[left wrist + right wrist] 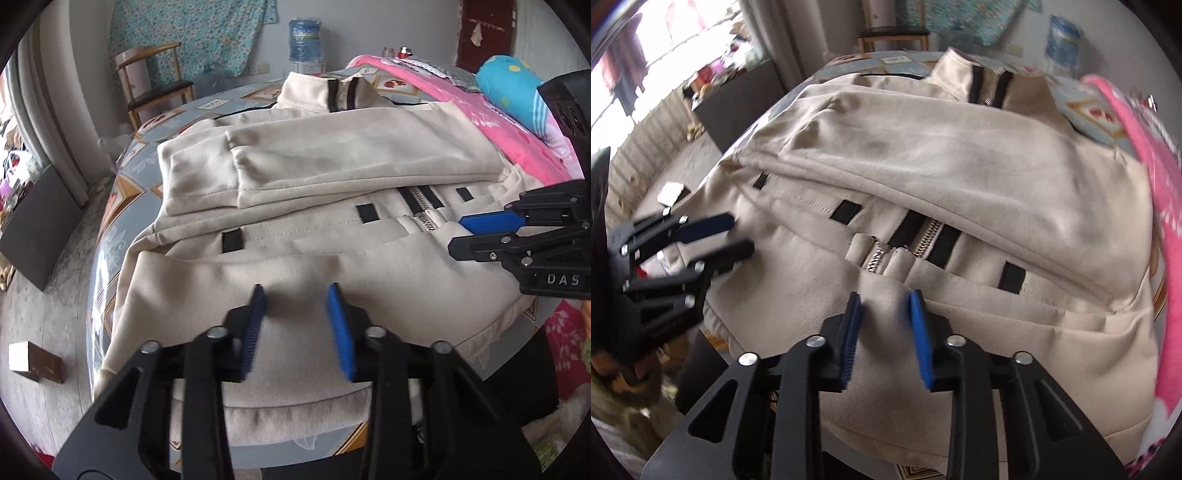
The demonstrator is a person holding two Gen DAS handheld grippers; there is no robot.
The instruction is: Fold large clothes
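Note:
A cream zip-up jacket [332, 155] with black stripes lies front up on the table, both sleeves folded across its chest and its collar at the far end. My left gripper [295, 299] is at the near hem on the left, blue pads pressing a raised fold of the cloth. In the right wrist view the same jacket [942, 155] fills the frame. There my right gripper [885, 306] pinches a ridge of hem fabric just below the zipper's end. Each gripper also shows in the other's view: the right gripper [461, 232] at the right edge, the left gripper [738, 234] at the left.
The table wears a blue patterned cloth [122, 192]. A pink blanket [517, 140] and a blue pillow [509, 85] lie along the jacket's right side. Behind the table stand a wooden chair [155, 85] and a water bottle [304, 40]. A brown box [37, 362] sits on the floor.

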